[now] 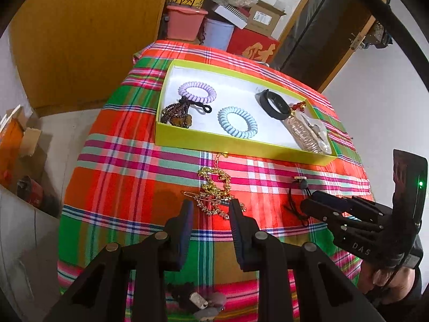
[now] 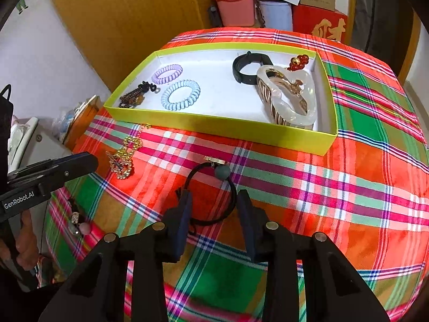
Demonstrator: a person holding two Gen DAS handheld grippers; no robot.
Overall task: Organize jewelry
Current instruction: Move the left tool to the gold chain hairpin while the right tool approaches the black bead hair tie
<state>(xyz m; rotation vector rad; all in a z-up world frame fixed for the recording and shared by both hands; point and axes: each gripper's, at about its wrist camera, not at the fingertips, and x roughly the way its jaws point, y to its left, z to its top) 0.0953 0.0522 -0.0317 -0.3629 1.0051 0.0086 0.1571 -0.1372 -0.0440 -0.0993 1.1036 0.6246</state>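
Plaid tablecloth [image 2: 308,187], yellow tray [image 2: 214,123] at 12 o'clock. Left gripper [image 1: 211,209] parted over gold chain [image 1: 214,187]. Right gripper [image 2: 214,201] parted, straddling black hair tie [image 2: 233,187], not pinching.

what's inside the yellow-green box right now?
In the box: purple coil tie, blue coil tie, dark beaded piece, black band, red beads, pearly claw clip. The clip covers the floor under it; the near wall hides the front strip.
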